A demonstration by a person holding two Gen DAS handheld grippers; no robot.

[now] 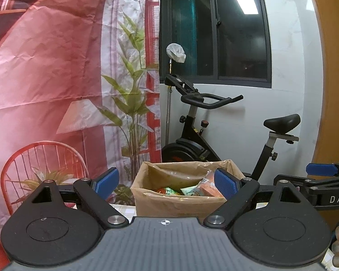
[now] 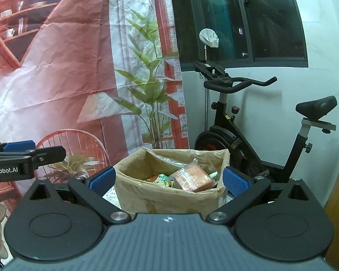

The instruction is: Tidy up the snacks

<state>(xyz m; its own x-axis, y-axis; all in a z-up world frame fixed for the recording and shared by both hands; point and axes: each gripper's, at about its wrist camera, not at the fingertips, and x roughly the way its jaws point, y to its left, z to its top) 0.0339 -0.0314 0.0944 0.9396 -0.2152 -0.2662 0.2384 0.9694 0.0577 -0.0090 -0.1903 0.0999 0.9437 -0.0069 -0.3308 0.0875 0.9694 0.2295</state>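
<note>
My left gripper (image 1: 167, 184): blue pads spread wide, nothing between them; it hangs just short of the box
My right gripper (image 2: 169, 180): fingers likewise apart and empty; level beside my left one
Cardboard box (image 2: 169, 197): open-topped, lined with a clear bag, on the table ahead of both tools
Snacks (image 2: 192, 177): inside the box; an orange-brown packet lies on top of green ones
Exercise bike (image 1: 217, 135): behind the box, against the white wall

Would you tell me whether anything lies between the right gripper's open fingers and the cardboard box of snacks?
Nothing solid: in the right wrist view the right gripper faces the cardboard box directly, with only a strip of table showing between.
</note>
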